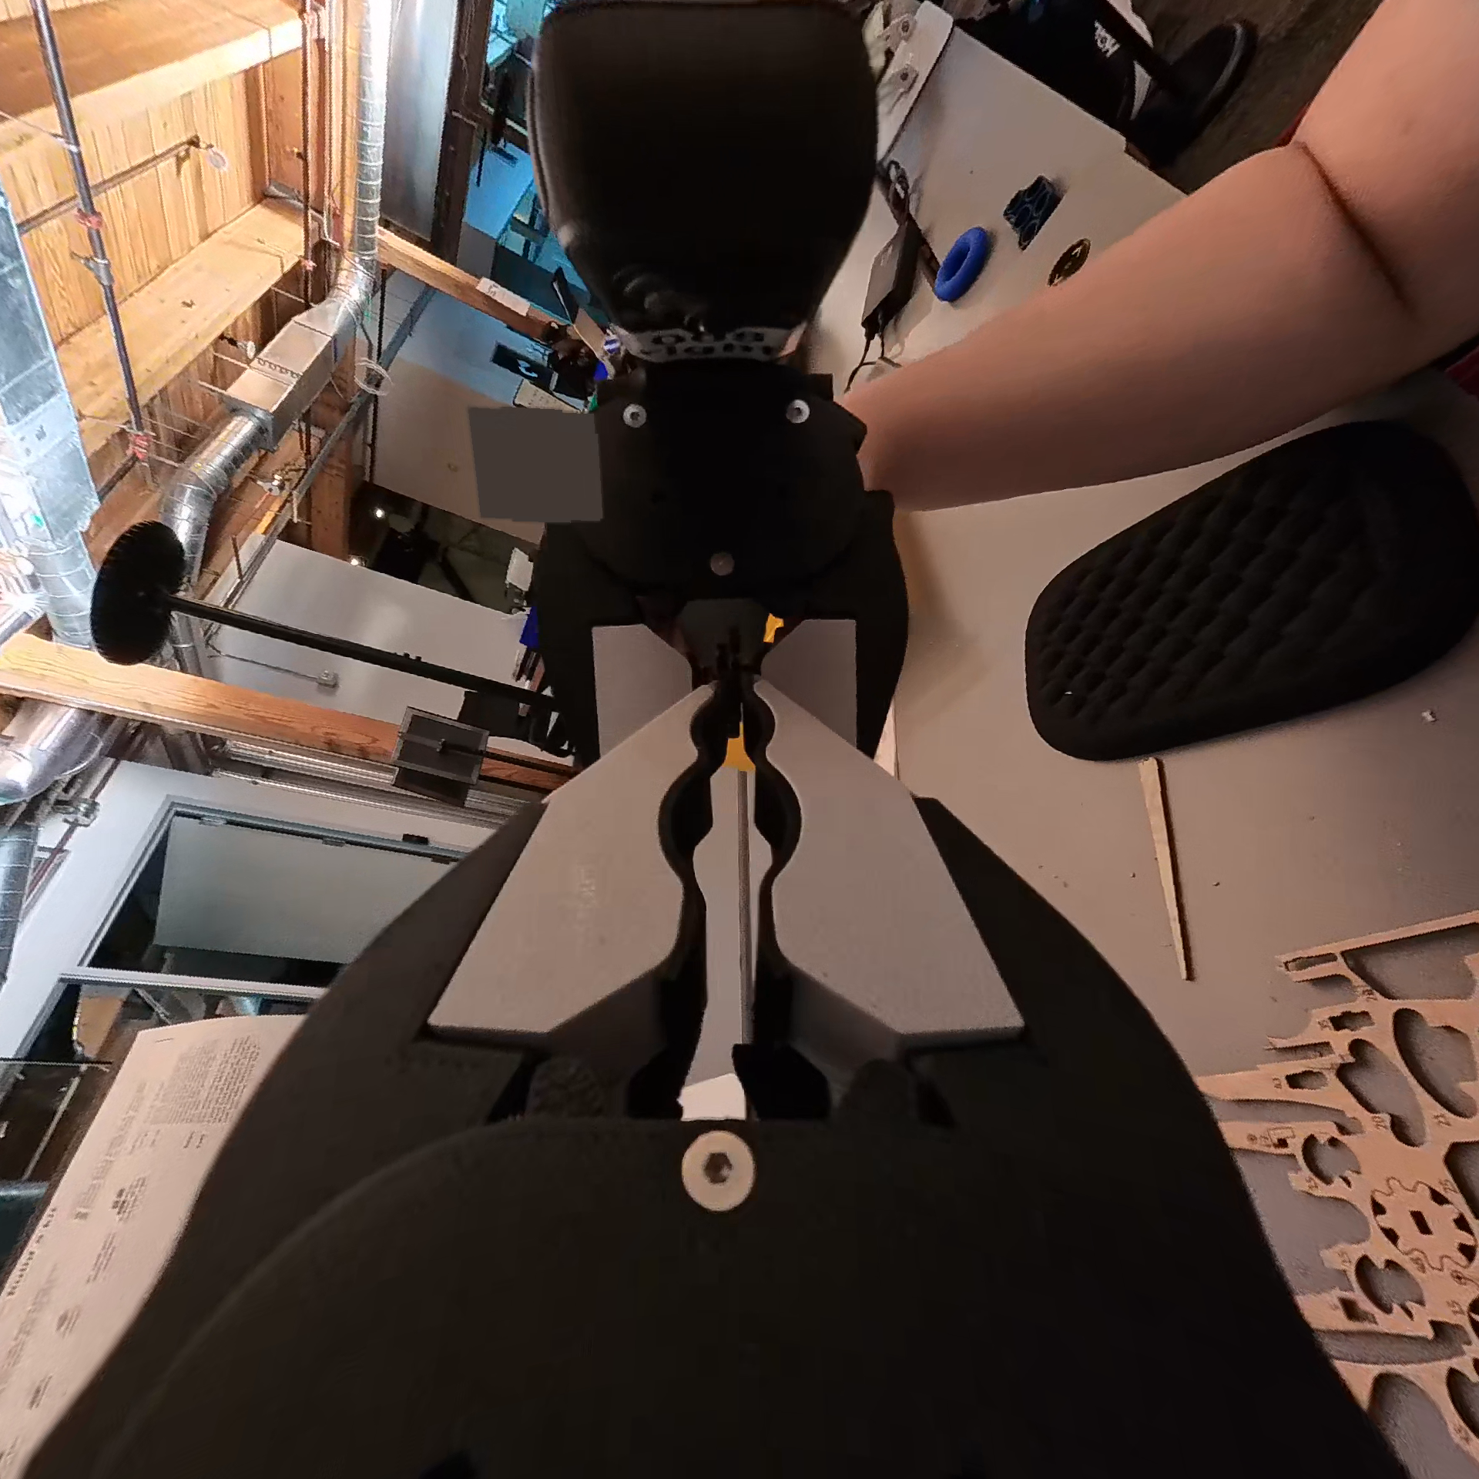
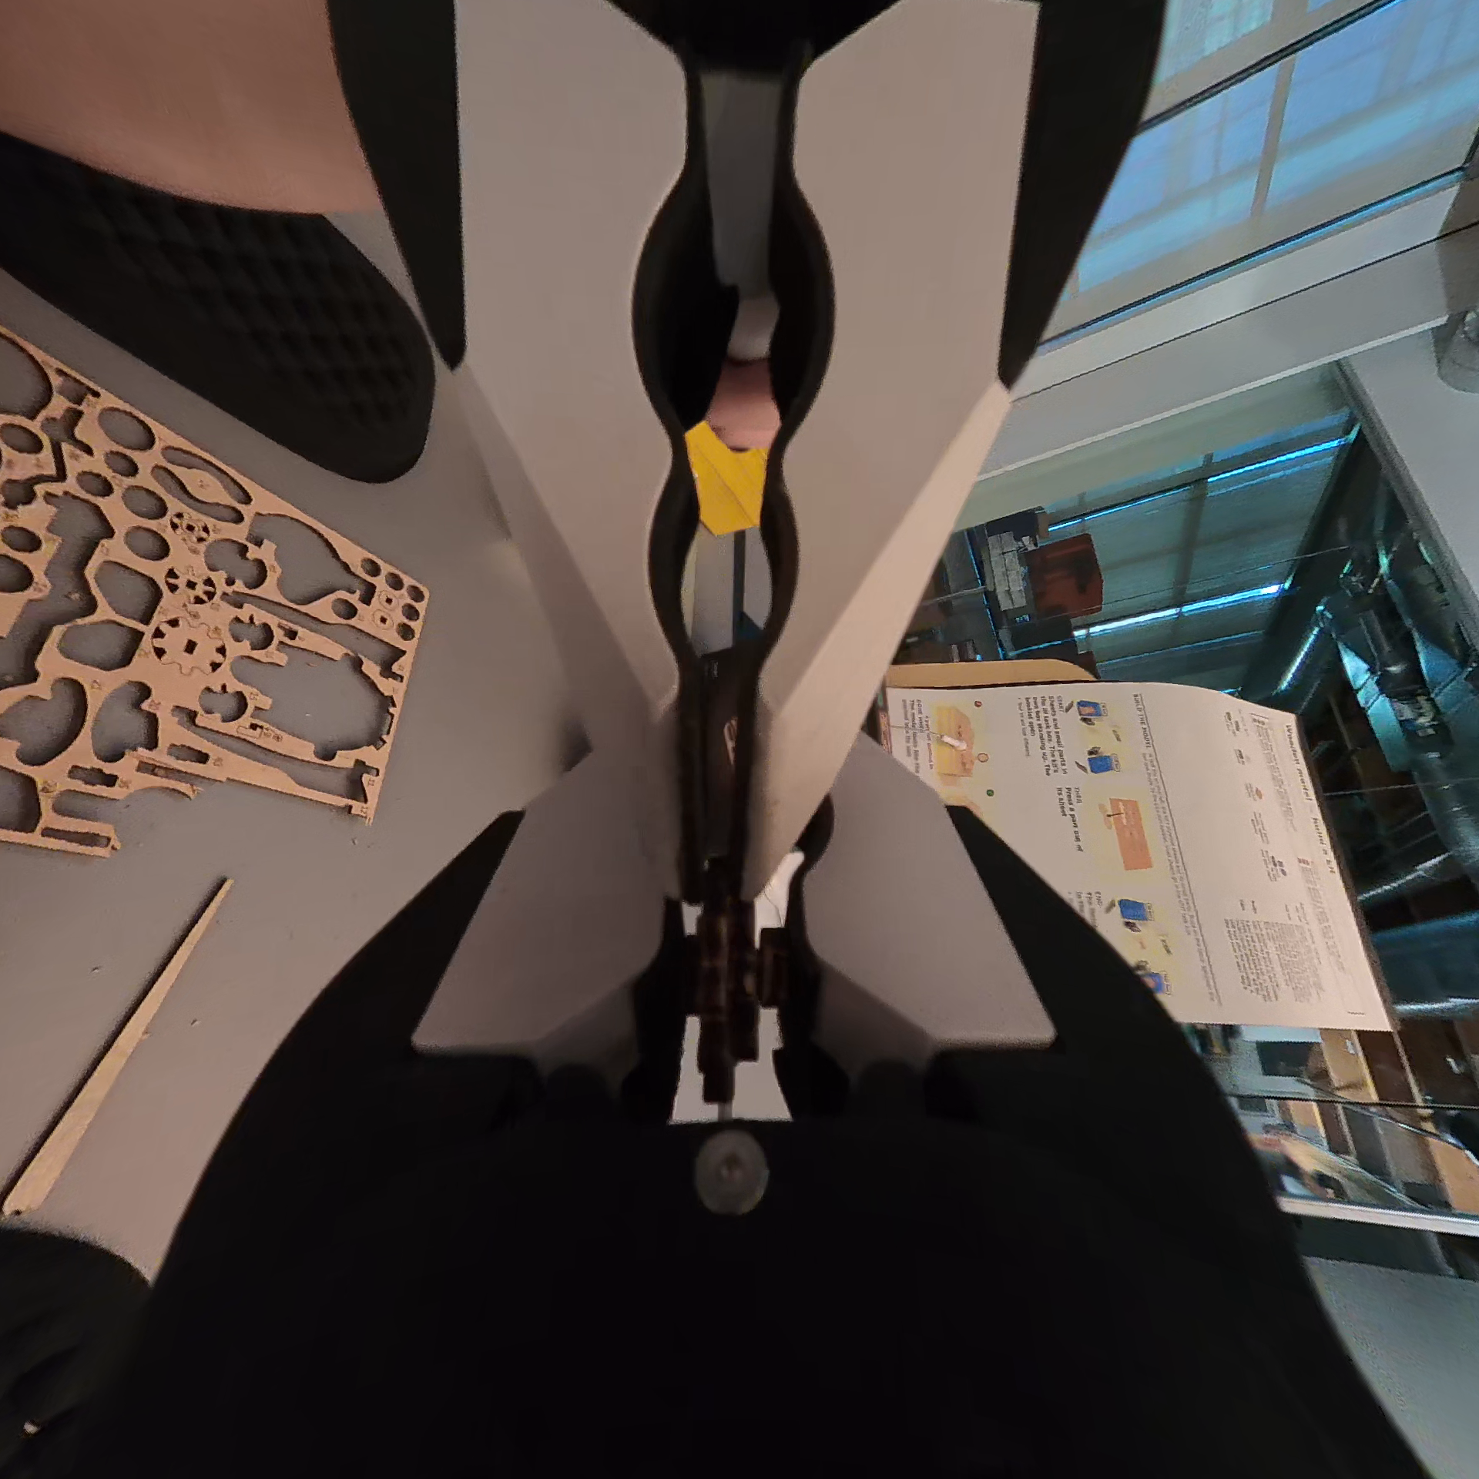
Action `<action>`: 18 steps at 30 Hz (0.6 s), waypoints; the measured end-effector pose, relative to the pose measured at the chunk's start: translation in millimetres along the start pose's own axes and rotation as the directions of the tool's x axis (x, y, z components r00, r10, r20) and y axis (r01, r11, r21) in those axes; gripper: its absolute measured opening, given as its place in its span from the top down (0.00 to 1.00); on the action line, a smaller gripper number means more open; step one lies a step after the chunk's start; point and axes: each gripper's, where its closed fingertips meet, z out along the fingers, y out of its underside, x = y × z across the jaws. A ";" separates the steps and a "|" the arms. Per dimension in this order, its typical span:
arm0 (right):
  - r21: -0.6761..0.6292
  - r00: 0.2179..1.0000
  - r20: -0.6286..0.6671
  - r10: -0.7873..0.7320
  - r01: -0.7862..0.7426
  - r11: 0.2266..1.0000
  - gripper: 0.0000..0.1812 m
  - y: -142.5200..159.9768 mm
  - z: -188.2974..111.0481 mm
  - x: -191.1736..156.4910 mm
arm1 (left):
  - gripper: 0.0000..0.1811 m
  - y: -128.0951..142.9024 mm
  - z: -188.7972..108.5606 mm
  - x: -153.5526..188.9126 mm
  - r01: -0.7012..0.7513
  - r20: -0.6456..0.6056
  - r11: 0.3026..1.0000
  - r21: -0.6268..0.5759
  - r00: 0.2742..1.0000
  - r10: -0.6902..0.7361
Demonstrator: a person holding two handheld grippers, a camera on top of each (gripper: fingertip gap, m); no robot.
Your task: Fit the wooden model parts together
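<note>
Left gripper [image 1: 732,704] pinching screwdriver [image 1: 744,880], right gripper [image 2: 720,904] clamping wooden part [image 2: 724,984]

An industrial-style workspace, seen tilted from two wrist cameras: warm timber ceiling planks and beams [image 1: 160,264] carry silver ventilation ducts [image 1: 264,392] and thin metal pipes [image 1: 80,184]. White partition walls [image 1: 352,632] stand below them, with a glazed opening [image 1: 296,896] set in one. The grey table [image 1: 1296,848] holds a black quilted pad [image 1: 1248,592], and a white table [image 1: 1000,160] sits farther off. In the right wrist view, tall windows [image 2: 1280,136] glow cool blue beside more ducting [image 2: 1400,848], the far interior dim. A black fan on a pole [image 1: 136,592] stands by the partitions.
</note>
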 end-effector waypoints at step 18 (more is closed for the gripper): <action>-0.036 0.997 -0.067 0.031 -0.034 0.999 0.90 5.7 4.8 10.7 | 1.00 4.9 -1.3 -6.9 0.127 -0.020 0.992 -0.010 0.992 -0.128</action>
